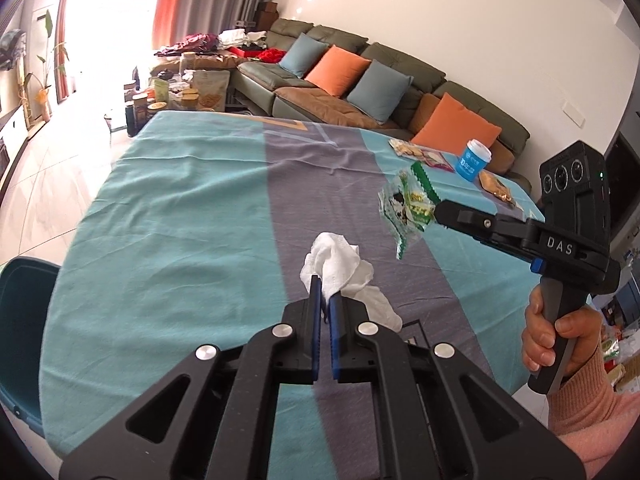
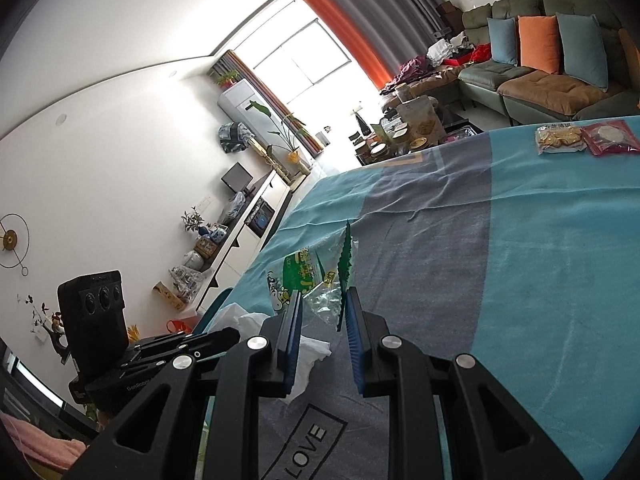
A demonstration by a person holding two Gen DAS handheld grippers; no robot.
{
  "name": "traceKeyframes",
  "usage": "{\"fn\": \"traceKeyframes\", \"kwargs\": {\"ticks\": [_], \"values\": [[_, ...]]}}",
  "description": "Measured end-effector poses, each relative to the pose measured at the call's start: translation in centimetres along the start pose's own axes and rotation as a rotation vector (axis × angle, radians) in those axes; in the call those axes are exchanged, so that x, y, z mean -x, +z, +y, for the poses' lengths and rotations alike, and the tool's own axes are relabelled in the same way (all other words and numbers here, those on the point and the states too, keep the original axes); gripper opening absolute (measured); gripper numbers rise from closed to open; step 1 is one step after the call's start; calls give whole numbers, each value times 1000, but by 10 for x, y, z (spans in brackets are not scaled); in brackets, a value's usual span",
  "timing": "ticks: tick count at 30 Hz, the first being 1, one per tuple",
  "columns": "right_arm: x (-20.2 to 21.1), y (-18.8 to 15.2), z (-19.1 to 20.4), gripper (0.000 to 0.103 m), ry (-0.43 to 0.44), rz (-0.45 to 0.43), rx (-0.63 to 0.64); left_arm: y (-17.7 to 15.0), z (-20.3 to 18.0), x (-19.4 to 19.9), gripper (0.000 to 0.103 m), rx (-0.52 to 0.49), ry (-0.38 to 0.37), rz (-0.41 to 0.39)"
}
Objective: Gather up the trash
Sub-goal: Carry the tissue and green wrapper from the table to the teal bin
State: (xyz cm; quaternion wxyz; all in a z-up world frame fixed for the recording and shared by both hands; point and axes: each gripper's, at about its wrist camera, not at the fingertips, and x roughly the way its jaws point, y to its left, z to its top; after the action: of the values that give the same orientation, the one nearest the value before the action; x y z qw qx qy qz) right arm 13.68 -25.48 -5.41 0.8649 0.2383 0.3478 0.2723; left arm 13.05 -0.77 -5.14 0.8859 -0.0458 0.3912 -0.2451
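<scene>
White tissue (image 1: pixel 340 276) and crinkly green wrapper (image 1: pixel 408 208), both lifted clear of the teal-and-grey desk (image 1: pixel 180 208).

Left tool (image 1: pixel 325 298) pinched tight on the tissue's bunched middle; right tool (image 2: pixel 323 300) clamped on the wrapper's clear lower edge, held just beside and above the tissue. Both featherlight and soft, the film likely slippery, so best gripped deep in a fold rather than by a loose corner.

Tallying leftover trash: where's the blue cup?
Left wrist view, far right: the blue cup stands on the tablecloth between two snack packets, before the orange cushion.
</scene>
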Motion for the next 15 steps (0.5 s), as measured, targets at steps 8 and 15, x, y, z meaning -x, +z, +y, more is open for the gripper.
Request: {"fn": "traceKeyframes", "kwargs": {"ticks": [8,15], "values": [[-11,-11,23,20,23,16,24,-3,13,26,4,8,34,-33],[-20,-14,36,20,52,33,42,-6,26,50,4,27,67,-69]]}}
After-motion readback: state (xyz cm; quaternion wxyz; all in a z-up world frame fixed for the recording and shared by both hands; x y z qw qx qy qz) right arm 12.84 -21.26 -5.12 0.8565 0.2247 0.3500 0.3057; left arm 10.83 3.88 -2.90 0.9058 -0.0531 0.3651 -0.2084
